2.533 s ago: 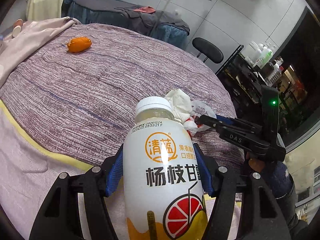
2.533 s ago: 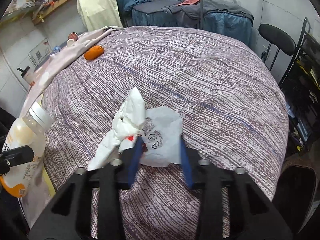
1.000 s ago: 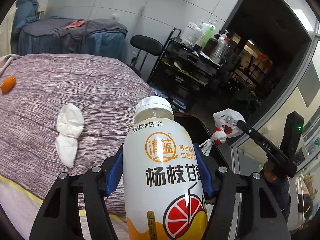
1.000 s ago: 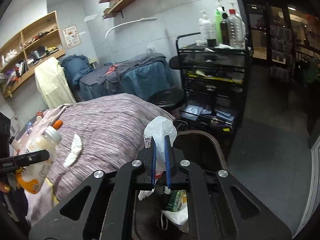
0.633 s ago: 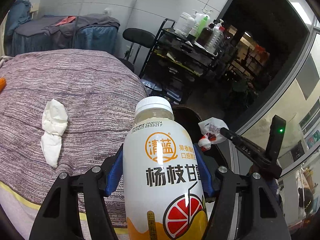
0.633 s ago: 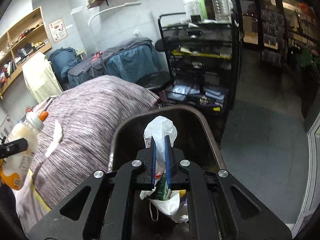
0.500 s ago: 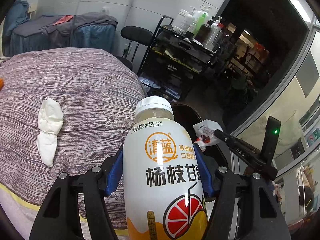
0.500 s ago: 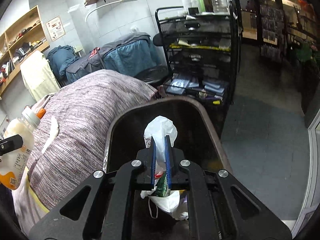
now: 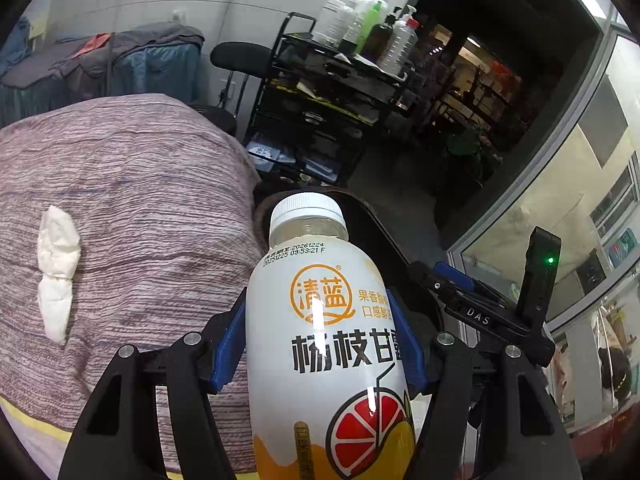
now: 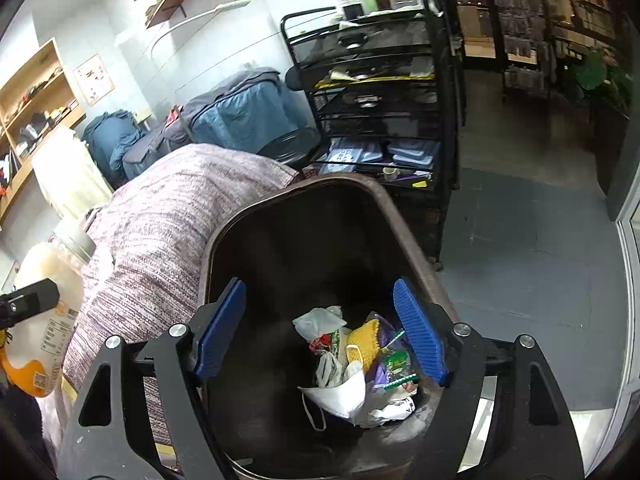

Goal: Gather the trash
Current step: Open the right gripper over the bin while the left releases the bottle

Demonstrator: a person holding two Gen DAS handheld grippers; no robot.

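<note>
My right gripper has just been opening, jaws wide apart, nothing between them; it hangs over the brown trash bin. The white plastic bag lies below it on the trash pile inside. My left gripper is clamped on the juice bottle. A crumpled tissue lies far left of it on the purple bedspread.

Trash bin beside bed; tissue on bed.
</note>
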